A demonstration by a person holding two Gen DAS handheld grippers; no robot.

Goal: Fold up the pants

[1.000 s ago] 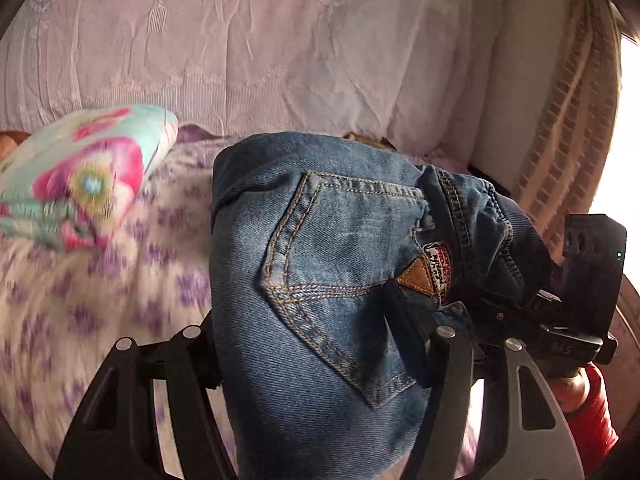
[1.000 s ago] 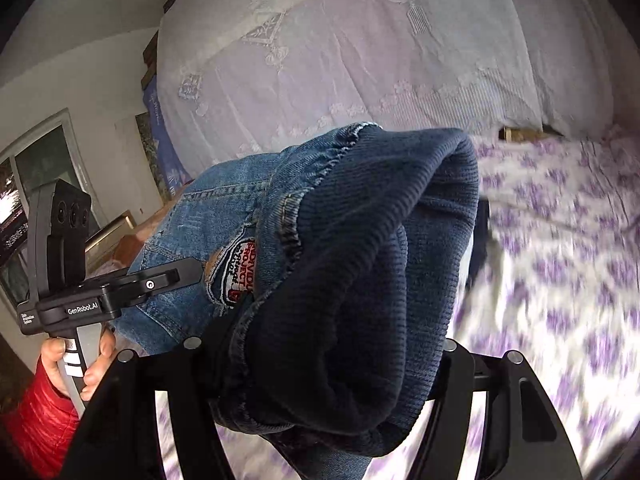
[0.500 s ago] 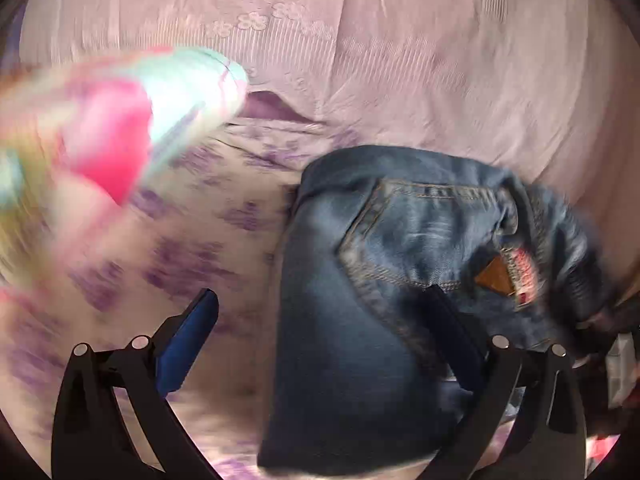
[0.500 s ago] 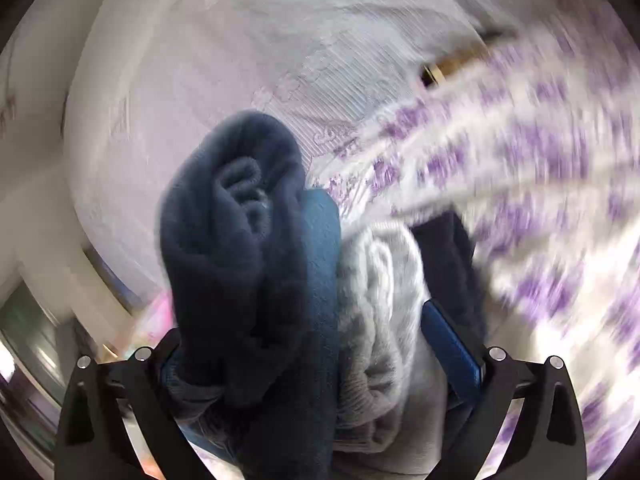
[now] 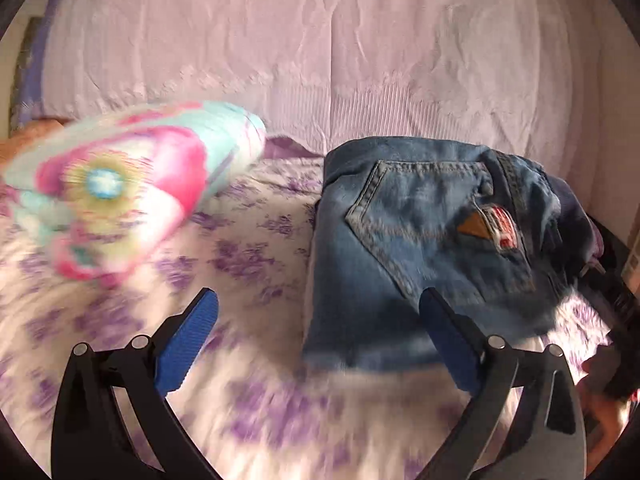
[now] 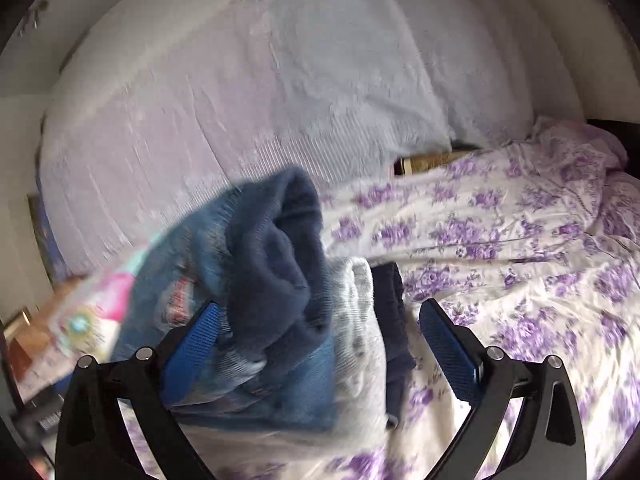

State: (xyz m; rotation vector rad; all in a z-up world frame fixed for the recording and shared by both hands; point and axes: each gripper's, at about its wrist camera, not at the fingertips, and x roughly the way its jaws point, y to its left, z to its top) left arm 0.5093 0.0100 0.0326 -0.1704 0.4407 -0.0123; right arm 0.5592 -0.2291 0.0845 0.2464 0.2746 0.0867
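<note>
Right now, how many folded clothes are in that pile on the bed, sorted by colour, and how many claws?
Blue denim jeans: 1
Grey folded garment: 1
Dark navy folded garment: 1
Claws, both open: 2, the left claw and the right claw
Total: 3 garments and 2 claws, 5 things

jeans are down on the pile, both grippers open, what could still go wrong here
The folded jeans top a stack of grey and dark clothes, so they might slide off or tip. The right gripper sits around the pile; pulling back carelessly could snag the fold. The left gripper's right finger overlaps the jeans' edge.
</note>
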